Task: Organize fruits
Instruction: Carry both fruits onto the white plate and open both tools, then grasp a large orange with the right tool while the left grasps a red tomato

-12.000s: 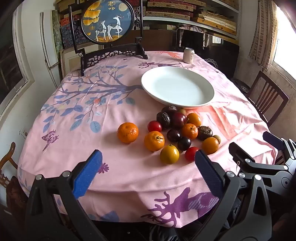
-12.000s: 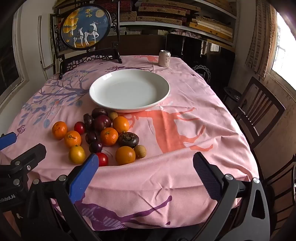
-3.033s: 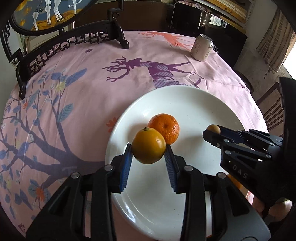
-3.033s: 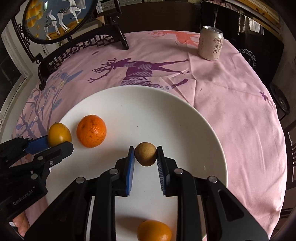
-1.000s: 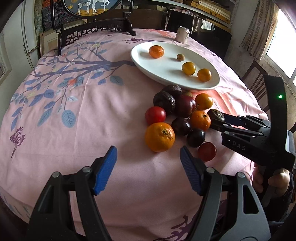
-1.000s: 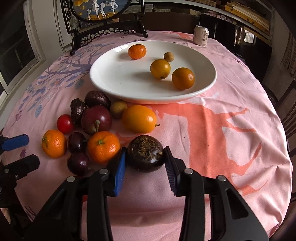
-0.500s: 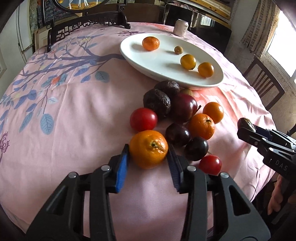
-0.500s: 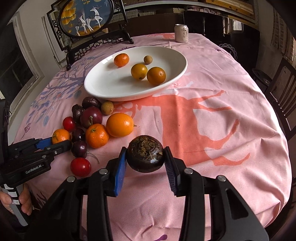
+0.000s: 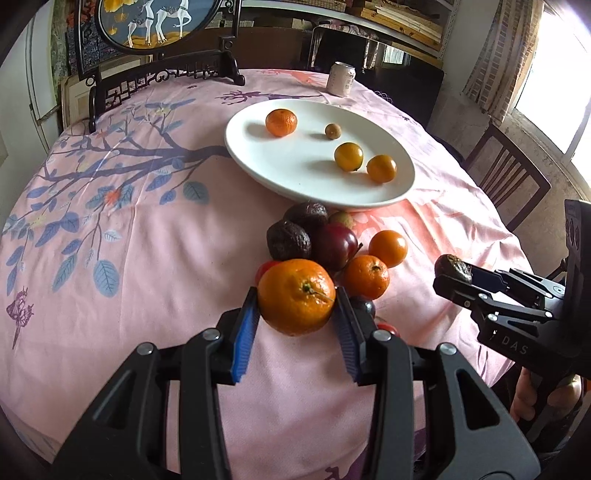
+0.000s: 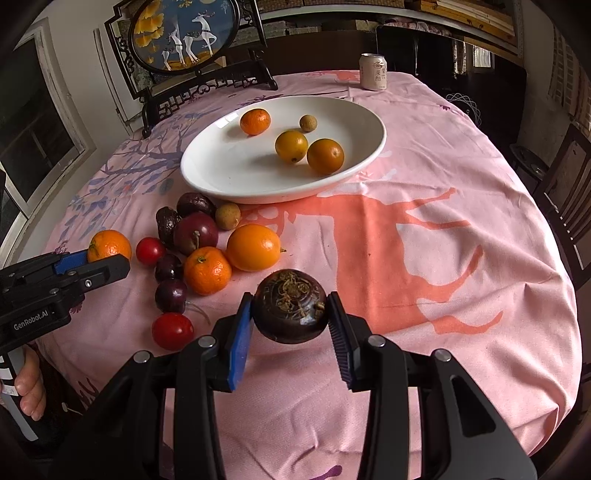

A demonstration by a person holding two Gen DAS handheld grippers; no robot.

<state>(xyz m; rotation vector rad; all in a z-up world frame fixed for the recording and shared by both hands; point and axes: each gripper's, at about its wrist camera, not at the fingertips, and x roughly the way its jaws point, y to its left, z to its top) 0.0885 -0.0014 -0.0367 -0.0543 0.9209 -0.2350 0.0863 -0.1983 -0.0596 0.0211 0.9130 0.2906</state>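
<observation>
My left gripper (image 9: 295, 325) is shut on an orange mandarin (image 9: 296, 296) and holds it above the pink tablecloth; it also shows in the right wrist view (image 10: 109, 244). My right gripper (image 10: 290, 328) is shut on a dark brown round fruit (image 10: 290, 311), lifted off the table, also seen in the left wrist view (image 9: 452, 268). A white plate (image 10: 221, 173) holds several fruits: a mandarin (image 10: 255, 121), a small brown fruit (image 10: 307, 122) and two yellow-orange fruits (image 10: 291, 146). A pile of fruits (image 10: 207, 240) lies on the cloth in front of the plate.
A drink can (image 10: 373, 71) stands at the table's far edge. A framed deer screen on a dark stand (image 10: 184, 33) stands at the back left. Wooden chairs (image 9: 506, 173) stand at the right side. The table edge is close below both grippers.
My left gripper has lifted the mandarin off the cloth. My right gripper has stayed lifted with the dark fruit and both views have tilted up toward the plate.
</observation>
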